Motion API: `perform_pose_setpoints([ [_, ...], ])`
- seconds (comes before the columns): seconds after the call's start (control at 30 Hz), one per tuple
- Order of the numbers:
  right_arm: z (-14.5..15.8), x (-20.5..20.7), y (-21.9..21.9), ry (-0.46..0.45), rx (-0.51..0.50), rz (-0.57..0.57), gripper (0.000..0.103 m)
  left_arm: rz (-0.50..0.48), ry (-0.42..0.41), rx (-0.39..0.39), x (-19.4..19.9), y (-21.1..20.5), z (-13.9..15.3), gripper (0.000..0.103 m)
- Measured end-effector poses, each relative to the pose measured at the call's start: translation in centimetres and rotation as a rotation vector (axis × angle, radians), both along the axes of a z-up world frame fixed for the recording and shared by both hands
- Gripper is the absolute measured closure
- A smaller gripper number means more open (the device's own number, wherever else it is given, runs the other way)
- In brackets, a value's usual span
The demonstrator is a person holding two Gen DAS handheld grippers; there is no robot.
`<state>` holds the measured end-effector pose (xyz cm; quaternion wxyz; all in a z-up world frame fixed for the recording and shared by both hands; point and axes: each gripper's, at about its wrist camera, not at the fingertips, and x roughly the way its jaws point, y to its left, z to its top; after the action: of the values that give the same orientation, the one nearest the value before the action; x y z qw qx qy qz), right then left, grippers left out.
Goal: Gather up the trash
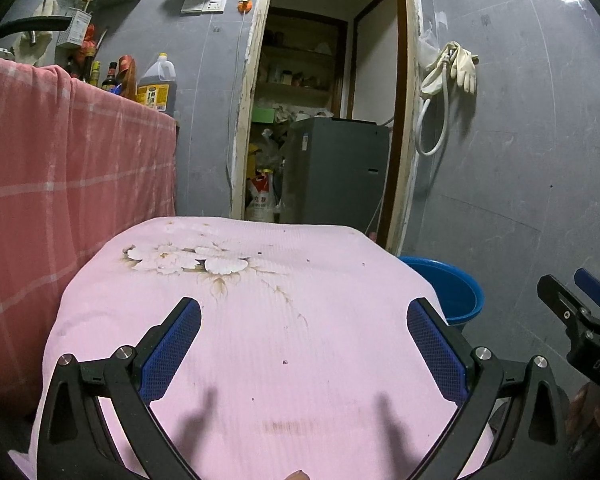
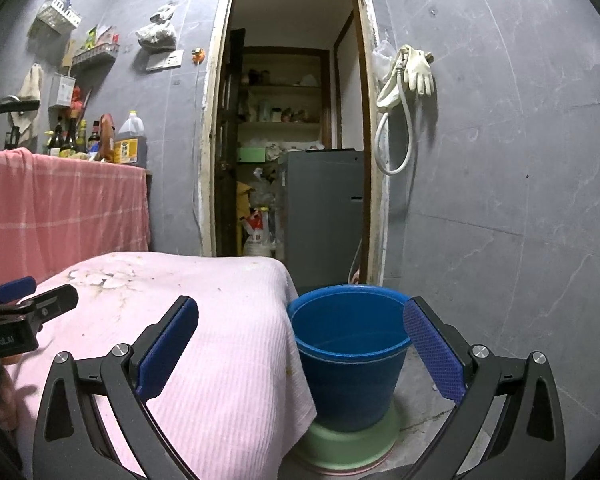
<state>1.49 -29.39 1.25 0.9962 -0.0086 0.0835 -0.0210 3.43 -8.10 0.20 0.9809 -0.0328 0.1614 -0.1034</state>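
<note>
Both tongs gaping, no trash in sight
Bucket (image 2: 348,344) sits just right of the desk (image 2: 220,360), nearer the right tongs (image 2: 300,344); left tongs (image 1: 304,344) hover over the desk.

"DAS" on right tongs (image 1: 580,300), "enRobot.AI" on left tongs (image 2: 28,296)

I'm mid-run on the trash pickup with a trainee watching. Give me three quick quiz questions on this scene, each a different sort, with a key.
1. True or false: the left hand-held gripper is holding a piece of trash.
2. Multiple choice: the blue bucket stands on A) the pink cloth, B) a green base on the floor, C) the red checked cloth.
3. Fill in: hanging on the wall right of the doorway are a hose and pale rubber ____.

Key: 1 false, both grippers are open and hold nothing; 2 B; 3 gloves.
</note>
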Motion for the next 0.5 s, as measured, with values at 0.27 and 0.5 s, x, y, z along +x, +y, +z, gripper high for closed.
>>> perform_pose_setpoints([
  [0.27, -0.48, -0.02, -0.14, 0.015, 0.002, -0.004, 0.000, -0.010, -0.001, 0.002, -0.10, 0.09, -0.34, 0.002],
  [0.5, -0.48, 0.12, -0.10, 0.016, 0.005, -0.003, 0.000, -0.010, 0.001, -0.005, -0.10, 0.33, -0.42, 0.002],
])
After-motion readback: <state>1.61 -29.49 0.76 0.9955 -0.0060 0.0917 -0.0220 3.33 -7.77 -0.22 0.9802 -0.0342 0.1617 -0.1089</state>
